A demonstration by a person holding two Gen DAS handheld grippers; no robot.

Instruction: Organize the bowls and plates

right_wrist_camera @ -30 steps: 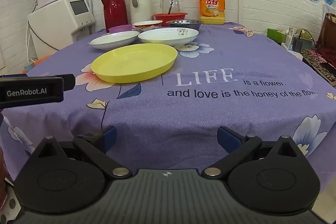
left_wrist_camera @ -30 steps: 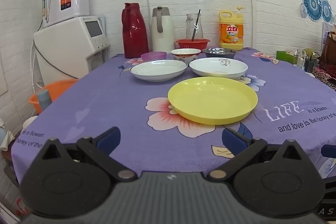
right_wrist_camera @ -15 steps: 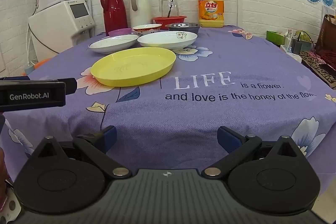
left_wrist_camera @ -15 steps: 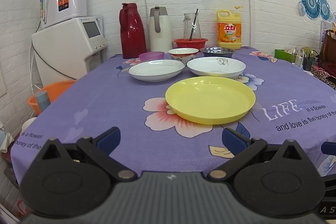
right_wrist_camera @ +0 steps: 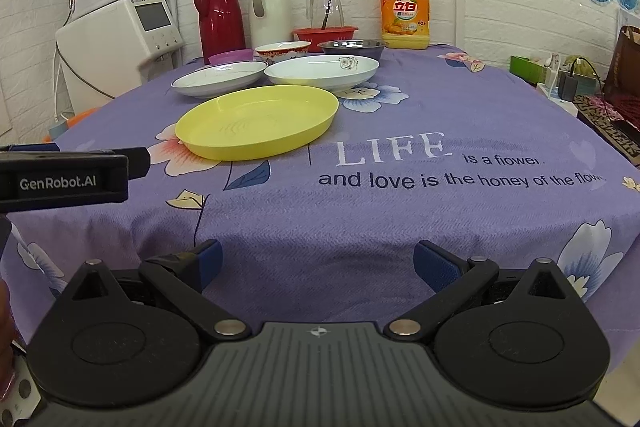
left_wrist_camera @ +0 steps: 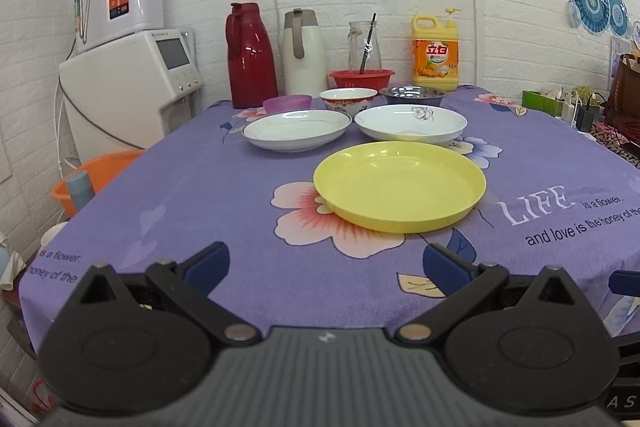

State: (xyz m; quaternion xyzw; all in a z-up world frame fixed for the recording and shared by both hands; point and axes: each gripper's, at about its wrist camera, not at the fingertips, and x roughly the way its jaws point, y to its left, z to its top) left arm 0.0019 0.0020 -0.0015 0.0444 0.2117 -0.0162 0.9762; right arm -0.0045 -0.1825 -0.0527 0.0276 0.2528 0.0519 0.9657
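Observation:
A yellow plate (left_wrist_camera: 400,183) lies on the purple flowered tablecloth (left_wrist_camera: 200,195), nearest me. Behind it lie two white plates, one on the left (left_wrist_camera: 297,129) and one on the right (left_wrist_camera: 411,123). Further back stand a small purple bowl (left_wrist_camera: 287,103), a red-patterned bowl (left_wrist_camera: 348,99) and a steel bowl (left_wrist_camera: 412,94). My left gripper (left_wrist_camera: 326,263) is open and empty above the table's front edge, short of the yellow plate. My right gripper (right_wrist_camera: 318,261) is open and empty at the front edge; the yellow plate (right_wrist_camera: 258,121) lies far ahead to its left.
At the back stand a red thermos (left_wrist_camera: 250,57), a white thermos (left_wrist_camera: 304,55), a glass jug (left_wrist_camera: 363,45), a red basin (left_wrist_camera: 361,78) and a yellow detergent bottle (left_wrist_camera: 435,55). A white appliance (left_wrist_camera: 132,95) and an orange basket (left_wrist_camera: 96,175) are left of the table.
Both grippers have risen slightly, so the table sits a little lower in both views. Jaws unchanged; no dish has moved.

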